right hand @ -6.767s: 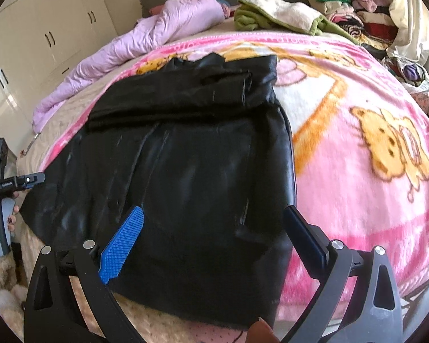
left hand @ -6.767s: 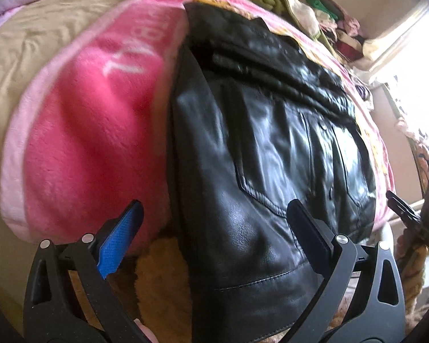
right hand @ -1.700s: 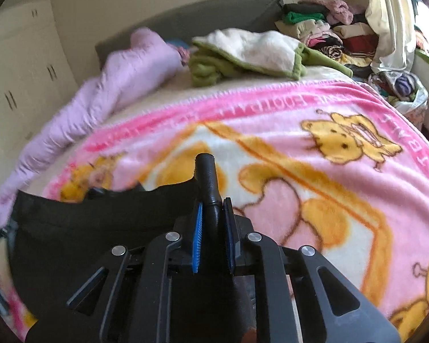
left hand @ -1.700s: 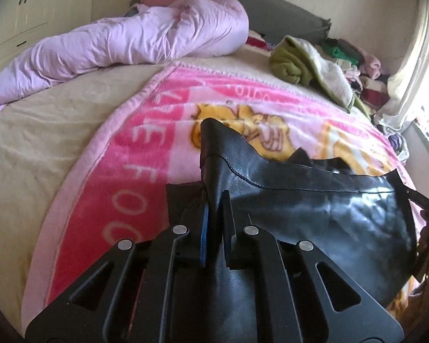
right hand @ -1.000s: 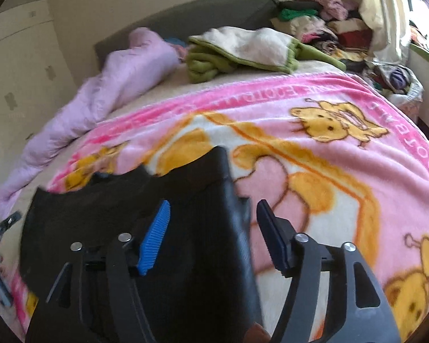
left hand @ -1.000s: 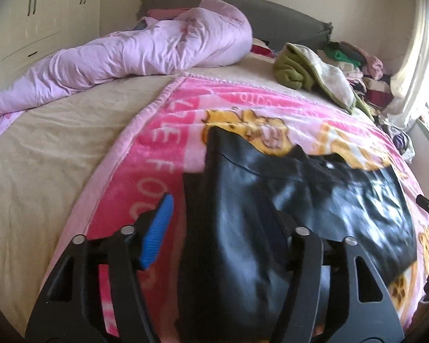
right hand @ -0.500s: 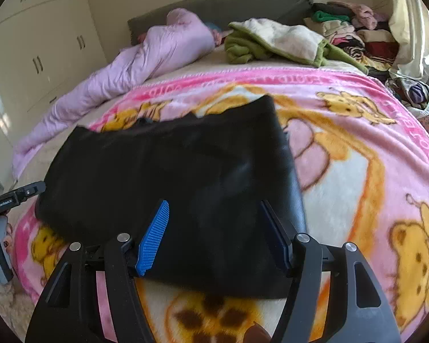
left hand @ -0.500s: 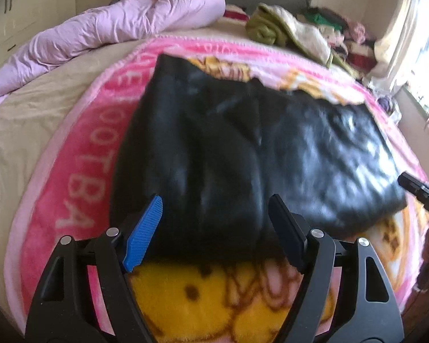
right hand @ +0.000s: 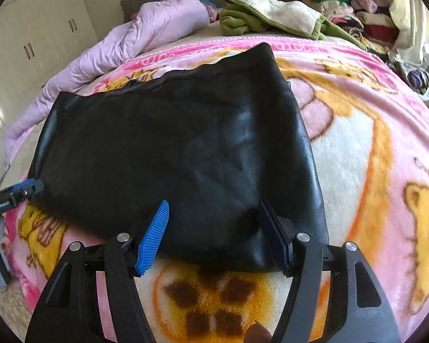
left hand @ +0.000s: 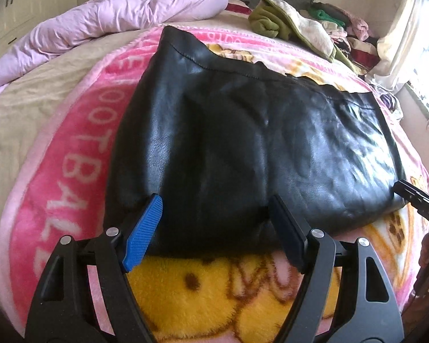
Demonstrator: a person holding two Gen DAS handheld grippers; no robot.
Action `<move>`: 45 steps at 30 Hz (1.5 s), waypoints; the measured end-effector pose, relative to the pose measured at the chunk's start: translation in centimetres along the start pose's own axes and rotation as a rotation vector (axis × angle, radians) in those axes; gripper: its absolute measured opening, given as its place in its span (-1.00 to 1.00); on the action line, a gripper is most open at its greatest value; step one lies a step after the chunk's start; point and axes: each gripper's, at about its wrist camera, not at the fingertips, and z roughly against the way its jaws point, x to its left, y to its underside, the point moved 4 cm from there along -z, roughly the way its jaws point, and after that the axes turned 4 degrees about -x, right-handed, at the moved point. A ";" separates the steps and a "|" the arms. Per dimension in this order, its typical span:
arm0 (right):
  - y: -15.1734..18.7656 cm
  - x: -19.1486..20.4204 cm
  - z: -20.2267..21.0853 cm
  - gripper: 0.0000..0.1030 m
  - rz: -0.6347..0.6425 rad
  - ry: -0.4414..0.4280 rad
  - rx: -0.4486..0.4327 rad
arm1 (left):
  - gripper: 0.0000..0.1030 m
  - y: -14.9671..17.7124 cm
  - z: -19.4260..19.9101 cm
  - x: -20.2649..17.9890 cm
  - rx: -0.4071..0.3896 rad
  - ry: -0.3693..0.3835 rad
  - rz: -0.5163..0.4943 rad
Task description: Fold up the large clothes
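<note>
A black leather jacket [left hand: 243, 143] lies folded into a wide rectangle on a pink cartoon blanket [left hand: 71, 157]. It also shows in the right wrist view [right hand: 171, 154]. My left gripper [left hand: 216, 224] is open and empty, just above the jacket's near left edge. My right gripper [right hand: 214, 225] is open and empty, just above the jacket's near right edge. The left gripper also shows at the left edge of the right wrist view [right hand: 14, 194], beside the jacket's left corner. The right gripper's tip shows at the right edge of the left wrist view [left hand: 414, 200].
The blanket [right hand: 371, 157] covers a bed. A lilac duvet [left hand: 114, 20] lies bunched at the far left. A green and cream blanket [right hand: 271, 14] and a pile of clothes [right hand: 357, 11] sit at the far right. White wardrobes [right hand: 28, 43] stand at the left.
Both grippers carried the jacket's hem over to the far side, let go and opened. They have pulled back to the near folded edge. The jacket now lies folded in half.
</note>
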 end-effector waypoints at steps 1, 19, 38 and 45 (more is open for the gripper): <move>-0.1 0.0 0.2 0.23 -0.005 0.003 -0.004 | 0.34 0.0 0.2 0.0 0.000 0.002 0.003; -0.6 3.1 5.5 0.54 -0.066 -0.039 -0.087 | 0.61 -1.6 4.7 0.3 -0.086 0.012 0.067; -3.4 10.0 11.5 0.79 0.074 -0.161 -0.219 | 0.82 -4.5 10.6 4.5 -0.190 -0.093 0.115; -3.8 15.0 11.2 0.80 0.163 -0.238 -0.216 | 0.82 -4.3 12.7 7.3 -0.217 -0.149 0.134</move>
